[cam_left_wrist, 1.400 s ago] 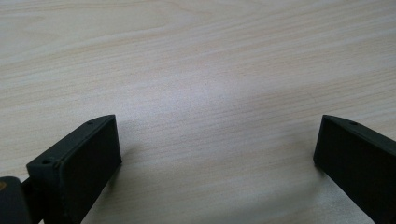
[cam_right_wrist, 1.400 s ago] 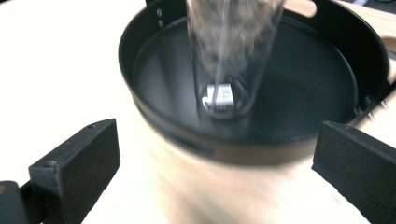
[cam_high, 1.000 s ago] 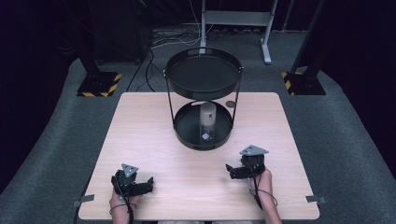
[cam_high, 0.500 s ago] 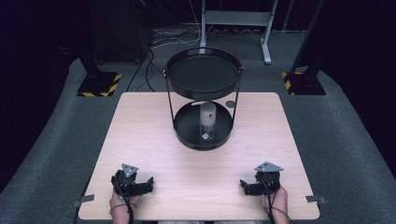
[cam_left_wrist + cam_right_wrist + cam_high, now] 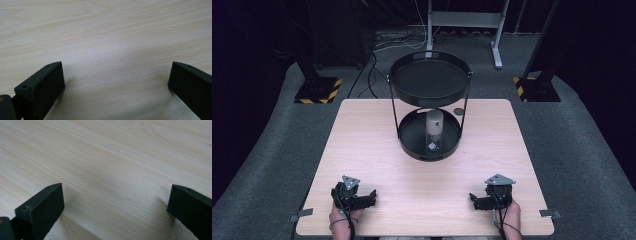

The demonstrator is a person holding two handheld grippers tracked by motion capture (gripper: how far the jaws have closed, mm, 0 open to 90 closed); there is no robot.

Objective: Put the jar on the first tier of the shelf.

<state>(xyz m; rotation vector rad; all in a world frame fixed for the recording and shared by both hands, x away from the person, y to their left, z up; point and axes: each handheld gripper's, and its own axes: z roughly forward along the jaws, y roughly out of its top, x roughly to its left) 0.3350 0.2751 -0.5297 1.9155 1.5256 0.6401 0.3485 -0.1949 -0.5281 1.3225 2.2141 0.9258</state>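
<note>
One two-tier black stand (image 5: 430,112) is on the tabletop (image 5: 362,150), toward its far edge and centred. Its upper tray (image 5: 430,80) hides part of the lower tray (image 5: 412,137) and the top of the one pale cylindrical container (image 5: 434,131) standing upright in that lower tray; a small mark low on the container is too small to read. One small dark round item (image 5: 458,112) lies on the tabletop just right of the stand; what it is cannot be told. Two grippers are counted, both at the near edge, well apart from the stand: the left gripper (image 5: 371,198) near-left of it, the right gripper (image 5: 474,200) near-right. The hands are cut off by the bottom frame edge. In each gripper view the jaws stand wide apart over bare wood, holding nothing.
</note>
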